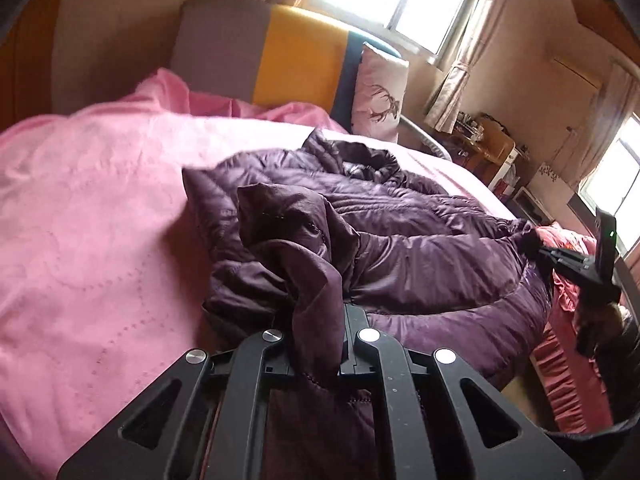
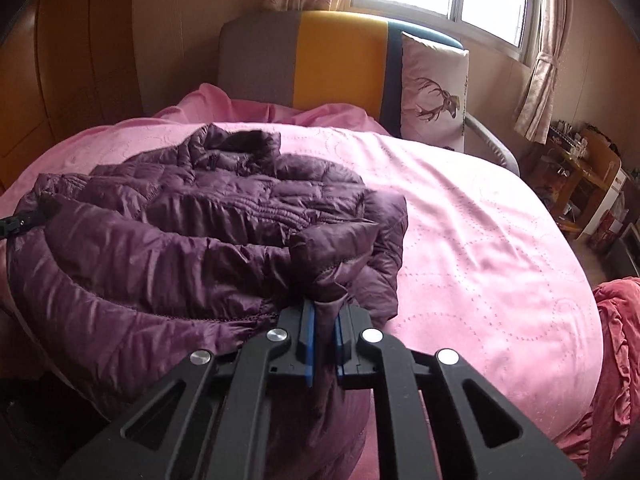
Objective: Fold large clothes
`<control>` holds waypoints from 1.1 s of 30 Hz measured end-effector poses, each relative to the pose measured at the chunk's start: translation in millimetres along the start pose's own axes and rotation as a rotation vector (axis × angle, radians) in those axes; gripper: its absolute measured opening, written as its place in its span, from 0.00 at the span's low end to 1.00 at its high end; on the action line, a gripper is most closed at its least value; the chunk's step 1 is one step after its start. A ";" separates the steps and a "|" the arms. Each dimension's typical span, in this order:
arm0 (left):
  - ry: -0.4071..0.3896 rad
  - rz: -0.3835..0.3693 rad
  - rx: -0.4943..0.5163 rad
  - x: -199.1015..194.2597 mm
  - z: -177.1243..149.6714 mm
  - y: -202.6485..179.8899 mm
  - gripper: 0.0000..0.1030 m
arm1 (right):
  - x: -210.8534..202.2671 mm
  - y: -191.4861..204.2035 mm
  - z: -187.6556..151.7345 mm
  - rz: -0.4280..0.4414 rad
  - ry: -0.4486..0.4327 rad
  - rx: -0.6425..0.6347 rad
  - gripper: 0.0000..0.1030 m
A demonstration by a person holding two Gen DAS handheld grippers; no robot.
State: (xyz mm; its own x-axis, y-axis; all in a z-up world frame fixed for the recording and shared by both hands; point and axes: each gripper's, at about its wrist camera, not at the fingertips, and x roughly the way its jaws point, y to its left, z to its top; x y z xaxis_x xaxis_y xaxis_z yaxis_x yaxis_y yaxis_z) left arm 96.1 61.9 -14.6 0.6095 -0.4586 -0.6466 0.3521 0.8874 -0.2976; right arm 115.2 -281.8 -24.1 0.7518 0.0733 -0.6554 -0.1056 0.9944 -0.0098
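Nearest your left-wrist lens: the left gripper [image 1: 320, 344], jaws pressed together on a bunched fold of the purple jacket [image 1: 400, 240]. The fabric rises out of the pinch as a crumpled peak and drapes back under the gripper frame.

Jacket look: dark purple quilted puffer, shiny shell, stitched channels, heavily wrinkled. It lies on the pink bedspread [image 1: 100, 220], spread ahead of and to the right of your left gripper. The collar end is bunched at the far side, toward the headboard [image 1: 280, 60]. The bulk of the body runs right, toward your right gripper [image 1: 544, 252], seen from the side at the far right edge of the jacket. Its tip is against the jacket there; the grip itself can't be read from this view.

Right-wrist view settles it: the right gripper [image 2: 325, 328] is closed, blue pads [image 2: 308, 336] clamping a gathered bit of jacket [image 2: 200, 220] fabric between them. From this gripper the jacket extends ahead and left, collar farthest away, one sleeve lying across the body. Bare bedspread [image 2: 480, 220] is to its right. The left gripper [image 2: 10, 226] is just visible at the jacket's far left edge.

Deer-print pillow [image 2: 434, 92] stands against the headboard [image 2: 320, 56], well beyond the jacket.
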 end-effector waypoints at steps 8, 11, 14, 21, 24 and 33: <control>-0.087 -0.041 -0.027 -26.1 34.8 5.2 0.05 | -33.3 -6.9 54.7 0.054 -0.130 0.055 0.06; -0.105 -0.035 -0.040 -13.9 59.2 13.6 0.04 | -14.1 -14.8 77.7 0.051 -0.139 0.110 0.06; -0.115 -0.017 -0.051 6.7 83.5 23.1 0.04 | 9.4 -22.9 99.5 0.032 -0.146 0.159 0.06; -0.064 0.036 -0.100 67.6 124.1 48.5 0.04 | 75.4 -26.5 135.7 -0.039 -0.096 0.186 0.06; -0.007 0.072 -0.114 98.5 129.7 59.6 0.04 | 111.1 -32.5 138.7 -0.062 -0.043 0.199 0.06; 0.117 0.158 -0.118 165.6 121.6 80.4 0.04 | 202.1 -44.4 115.2 -0.135 0.117 0.212 0.10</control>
State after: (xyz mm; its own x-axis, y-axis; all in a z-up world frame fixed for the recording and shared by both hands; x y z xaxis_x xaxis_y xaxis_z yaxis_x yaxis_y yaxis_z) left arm 311.8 51.6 -60.3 0.5618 -0.3112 -0.7665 0.1689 0.9502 -0.2621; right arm 346.8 -302.2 -69.1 0.6680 -0.0578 -0.7419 0.1379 0.9893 0.0472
